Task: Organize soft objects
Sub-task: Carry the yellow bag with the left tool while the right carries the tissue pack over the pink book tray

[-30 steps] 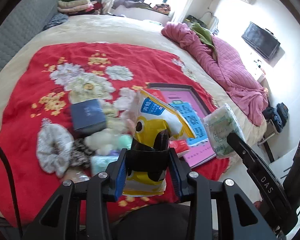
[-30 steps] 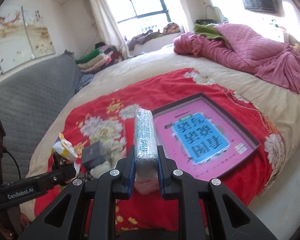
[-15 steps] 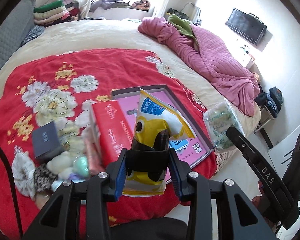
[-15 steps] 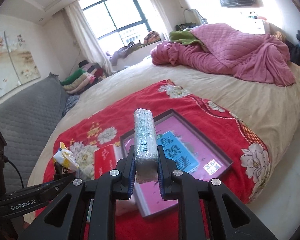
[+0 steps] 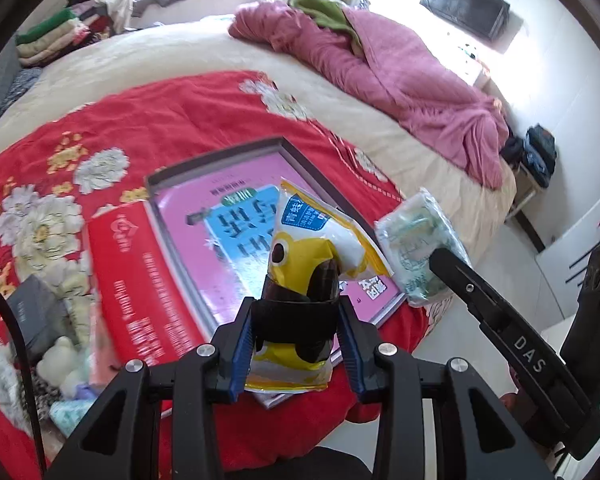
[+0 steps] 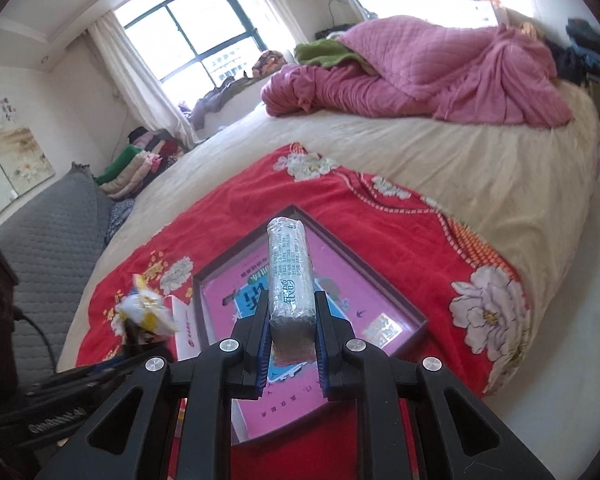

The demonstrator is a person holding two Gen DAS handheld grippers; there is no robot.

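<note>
Bedspread below carries the box (image 5: 220, 176); left gripper (image 5: 296, 344) pinches a crinkly pouch (image 5: 312, 248) low, right gripper (image 6: 290, 344) squeezes a soft, light tissue pack (image 6: 290, 272) at its near end.

Glossy plastic snack bag (image 5: 312, 240), crinkly film tissue pack (image 6: 290, 268), plush red blanket (image 5: 172, 112)

We held a wrapped tissue pack (image 6: 291, 276) clamped between the right gripper (image 6: 291, 344) pads, above a shallow tray (image 6: 396, 300) lined pink, which lay on a red floral blanket (image 6: 400, 224). At our left, the left gripper (image 6: 100, 376) carried a yellow-and-white snack bag (image 6: 146, 310). A pink quilt (image 6: 440, 76) lay crumpled far across the bed.
</note>
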